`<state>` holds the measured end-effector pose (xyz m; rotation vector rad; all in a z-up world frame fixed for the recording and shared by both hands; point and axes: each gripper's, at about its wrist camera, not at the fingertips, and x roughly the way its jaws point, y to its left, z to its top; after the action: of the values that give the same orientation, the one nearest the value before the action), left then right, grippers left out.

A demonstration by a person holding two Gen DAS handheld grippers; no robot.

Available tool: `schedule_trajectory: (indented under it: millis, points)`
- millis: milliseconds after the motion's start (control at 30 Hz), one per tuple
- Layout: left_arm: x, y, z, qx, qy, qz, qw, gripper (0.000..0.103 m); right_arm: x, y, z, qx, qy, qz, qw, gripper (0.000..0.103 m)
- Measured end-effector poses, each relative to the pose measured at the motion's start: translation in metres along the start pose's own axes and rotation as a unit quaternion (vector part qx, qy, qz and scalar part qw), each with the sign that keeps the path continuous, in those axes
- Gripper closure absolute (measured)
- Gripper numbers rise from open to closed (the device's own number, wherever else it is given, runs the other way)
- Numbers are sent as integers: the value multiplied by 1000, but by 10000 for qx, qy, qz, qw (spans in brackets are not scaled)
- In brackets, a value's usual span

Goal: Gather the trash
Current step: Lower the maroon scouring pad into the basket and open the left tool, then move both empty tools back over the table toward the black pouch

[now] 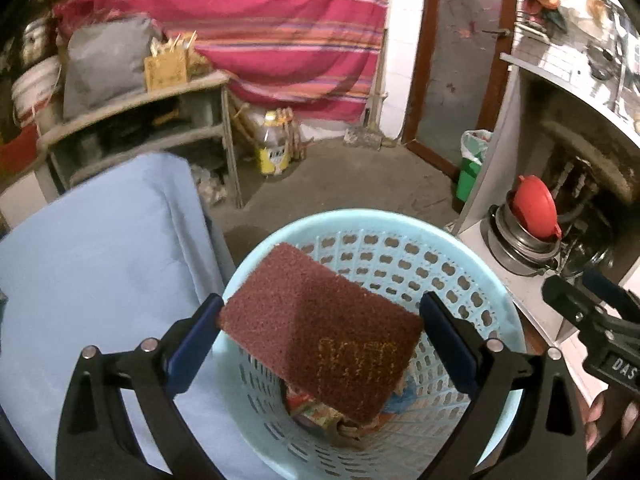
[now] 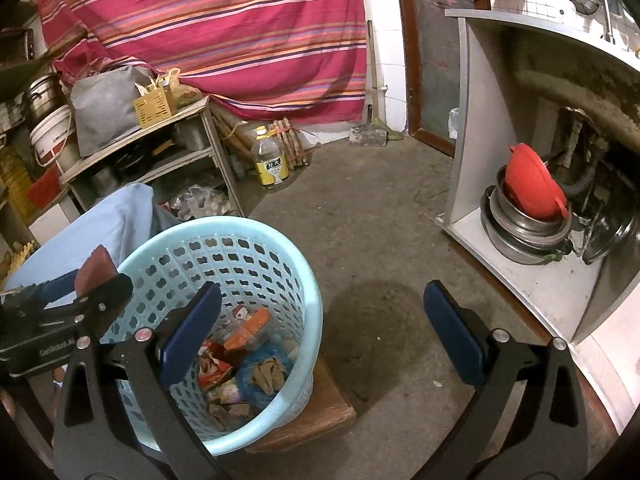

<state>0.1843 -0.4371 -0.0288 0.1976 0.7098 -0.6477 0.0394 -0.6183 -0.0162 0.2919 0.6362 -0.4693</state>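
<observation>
Over the basket (image 1: 372,240) mouth: left gripper (image 1: 320,320) spread wide, maroon pad (image 1: 320,320) spanning its fingers (image 1: 200,328), left corner touching one; whether the other finger presses it, cannot tell. Pad sits tilted above wrappers (image 2: 240,360) already inside. Right gripper (image 2: 324,320) wide open, holding nothing, beside the basket over the floor (image 2: 380,240). Risk: broad pad could catch the rim and slide out onto the blue cloth (image 1: 100,260); basket perches on a small stool (image 2: 320,412), so a knock might tip it.

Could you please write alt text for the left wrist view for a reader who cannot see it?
The left tongs, spread wide, have a dark red scouring pad between them above a light blue perforated basket containing wrappers. A blue cloth lies left.
</observation>
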Motion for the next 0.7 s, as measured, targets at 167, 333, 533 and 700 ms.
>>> schedule_trajectory:
  millis: [167, 333, 533, 700]
  points:
    - [-2, -6, -2, 216, 23, -34, 9998, 6, 0, -3, 0, 91, 10, 8, 10000, 4]
    - [-6, -10, -2, 311, -64, -33, 9995, 4, -2, -4, 0, 164, -17, 29, 9999, 4]
    - [-8, -11, 3, 264, -68, -81, 9996, 4, -3, -3, 2, 203, -43, 76, 9998, 4]
    - [-14, 3, 1, 132, -73, -53, 9999, 4, -4, 6, 3, 180, -70, 101, 9998, 4]
